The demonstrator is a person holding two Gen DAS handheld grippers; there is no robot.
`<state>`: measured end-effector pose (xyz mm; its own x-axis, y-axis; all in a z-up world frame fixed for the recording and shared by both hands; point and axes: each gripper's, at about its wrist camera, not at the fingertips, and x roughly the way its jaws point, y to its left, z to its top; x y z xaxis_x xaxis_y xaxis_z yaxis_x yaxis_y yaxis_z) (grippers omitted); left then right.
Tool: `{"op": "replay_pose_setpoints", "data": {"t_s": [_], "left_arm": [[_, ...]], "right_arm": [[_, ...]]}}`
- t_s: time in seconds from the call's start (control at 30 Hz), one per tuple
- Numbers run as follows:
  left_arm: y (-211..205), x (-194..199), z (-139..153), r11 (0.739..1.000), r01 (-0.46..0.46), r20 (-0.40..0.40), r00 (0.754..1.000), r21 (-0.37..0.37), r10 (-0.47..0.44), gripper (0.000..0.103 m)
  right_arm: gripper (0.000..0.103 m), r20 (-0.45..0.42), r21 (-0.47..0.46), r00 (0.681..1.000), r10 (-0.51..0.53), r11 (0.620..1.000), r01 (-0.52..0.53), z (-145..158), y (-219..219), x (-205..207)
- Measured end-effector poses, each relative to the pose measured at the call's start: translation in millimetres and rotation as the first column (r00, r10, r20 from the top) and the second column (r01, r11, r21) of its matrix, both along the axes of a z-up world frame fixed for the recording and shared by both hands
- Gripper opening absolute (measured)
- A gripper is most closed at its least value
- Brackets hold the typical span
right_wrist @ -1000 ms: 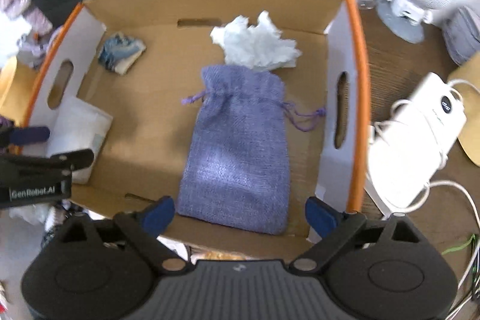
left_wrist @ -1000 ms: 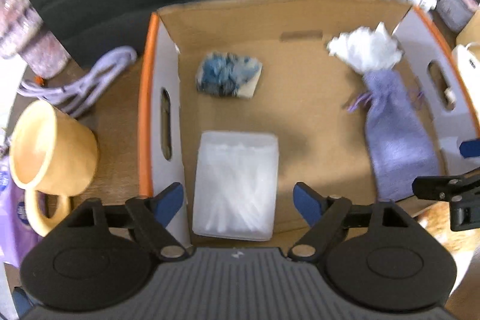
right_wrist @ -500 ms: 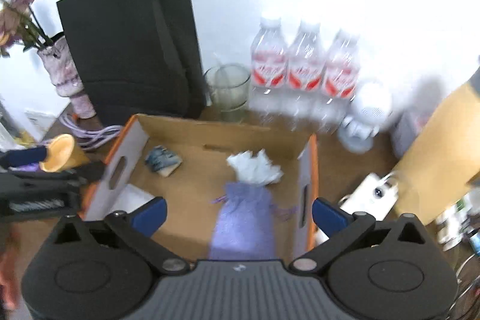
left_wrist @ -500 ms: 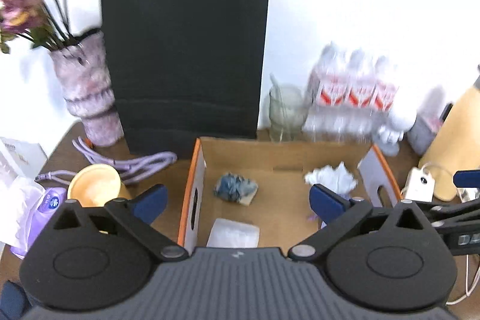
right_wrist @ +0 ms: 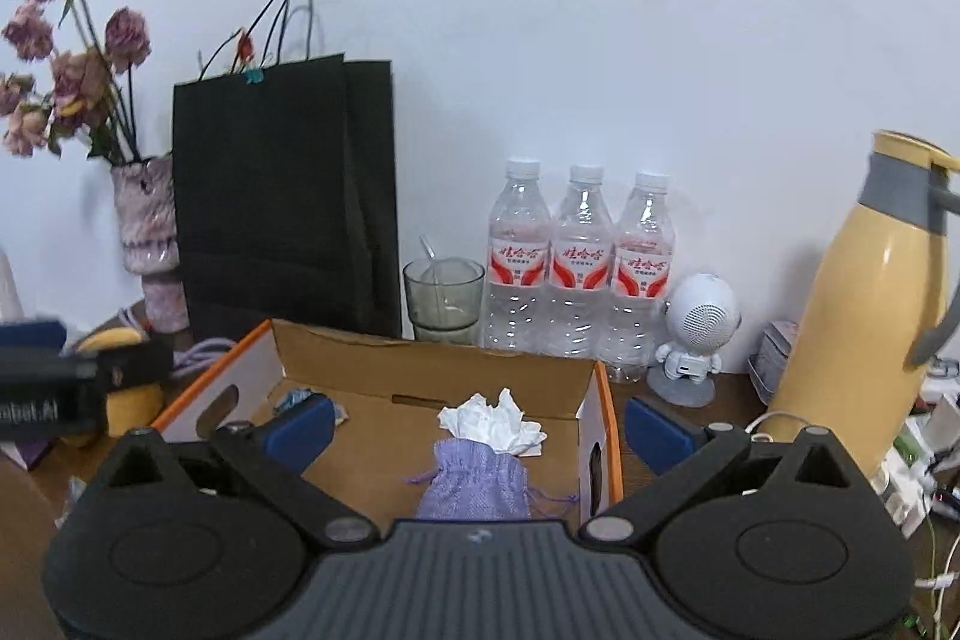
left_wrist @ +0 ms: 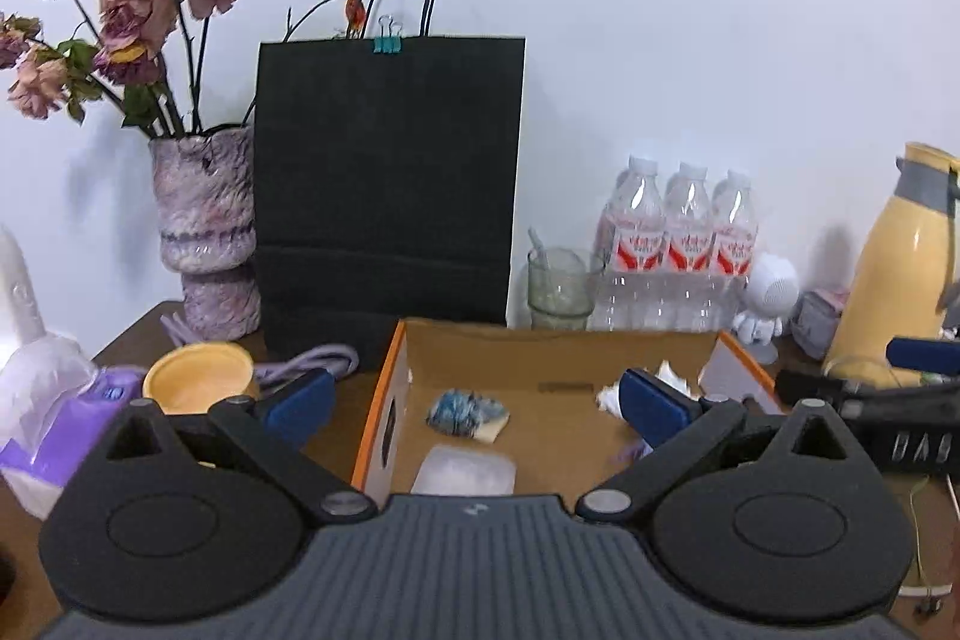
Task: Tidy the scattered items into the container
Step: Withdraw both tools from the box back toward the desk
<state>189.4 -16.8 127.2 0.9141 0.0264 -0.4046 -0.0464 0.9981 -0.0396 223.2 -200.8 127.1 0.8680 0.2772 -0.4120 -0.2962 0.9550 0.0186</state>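
With my left gripper (left_wrist: 474, 409) and right gripper (right_wrist: 477, 430) both spread wide and empty, the pouch (right_wrist: 477, 481), tissue (right_wrist: 492, 424), sponge (left_wrist: 465, 412) and plastic case (left_wrist: 465, 472) lie ahead in the box (right_wrist: 432, 370); tidying appears complete.

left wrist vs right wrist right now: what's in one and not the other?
Left wrist only: clear plastic pack in the cardboard box, and the full orange cup.
Right wrist only: purple drawstring pouch in full, white cable at the flask's base.
Both: black paper bag, three water bottles, crumpled tissue, yellow flask.
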Motion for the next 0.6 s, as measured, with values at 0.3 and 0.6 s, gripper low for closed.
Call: {"op": "replay_pose_setpoints", "data": {"t_s": [0.3,0.6], "left_arm": [[8.2,-144.3,-53.4,0.998,0.052,0.018,0.999,-0.035,-0.051,0.103],[17.3,-274.8,-94.8,0.999,0.030,0.080,0.996,0.040,-0.033,0.103]], "right_arm": [[0.103,0.123,-0.037,0.987,0.104,0.994,-0.100,-46.8,-21.9,-136.6],[0.103,0.133,-0.109,0.986,0.099,0.990,-0.084,-89.2,-39.9,-282.8]]}}
